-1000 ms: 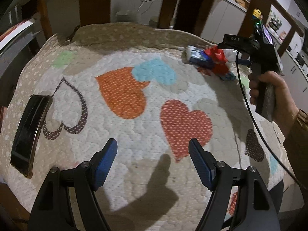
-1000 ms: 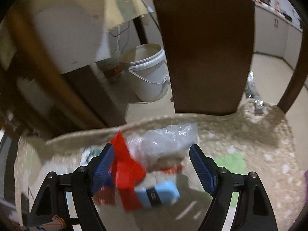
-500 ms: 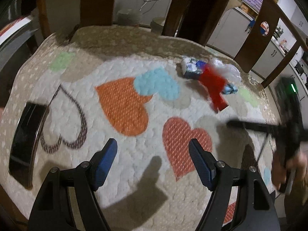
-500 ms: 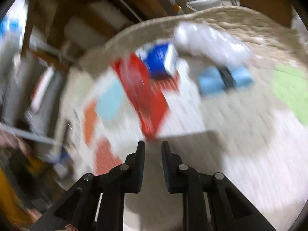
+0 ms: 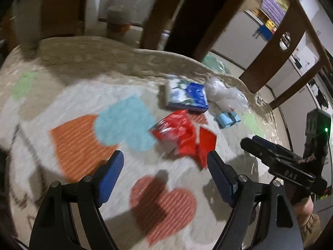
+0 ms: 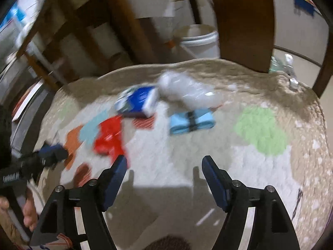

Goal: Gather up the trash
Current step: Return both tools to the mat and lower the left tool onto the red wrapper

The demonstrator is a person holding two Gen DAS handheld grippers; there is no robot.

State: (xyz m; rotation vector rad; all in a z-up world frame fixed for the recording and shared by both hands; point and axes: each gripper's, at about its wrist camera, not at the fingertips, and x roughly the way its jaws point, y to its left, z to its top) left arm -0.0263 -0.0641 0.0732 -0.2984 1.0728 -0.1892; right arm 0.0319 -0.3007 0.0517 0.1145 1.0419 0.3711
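A pile of trash lies at the far side of the heart-patterned quilted cloth (image 5: 68, 104). A crumpled red wrapper (image 5: 179, 133) (image 6: 110, 137) lies nearest. Behind it are a blue-and-white packet (image 5: 187, 95) (image 6: 138, 102), a clear plastic bag (image 5: 224, 95) (image 6: 187, 91) and a folded light-blue item (image 5: 228, 119) (image 6: 191, 121). My left gripper (image 5: 164, 166) hovers just short of the red wrapper, jaws opening, nothing between them. My right gripper (image 6: 164, 164) hangs over bare cloth short of the light-blue item, jaws opening and holding nothing. It shows at the right in the left wrist view (image 5: 249, 143).
Dark wooden chair backs (image 6: 243, 20) stand beyond the far edge of the table. A white bucket (image 6: 199, 39) sits on the floor behind them. A small shiny object (image 6: 290, 70) stands at the far right edge. A hand (image 5: 303, 206) grips the right tool.
The red wrapper was pulled out of the pile toward the middle of the cloth. My right gripper shut, drew back and opened again. My left gripper moved closer to the pile.
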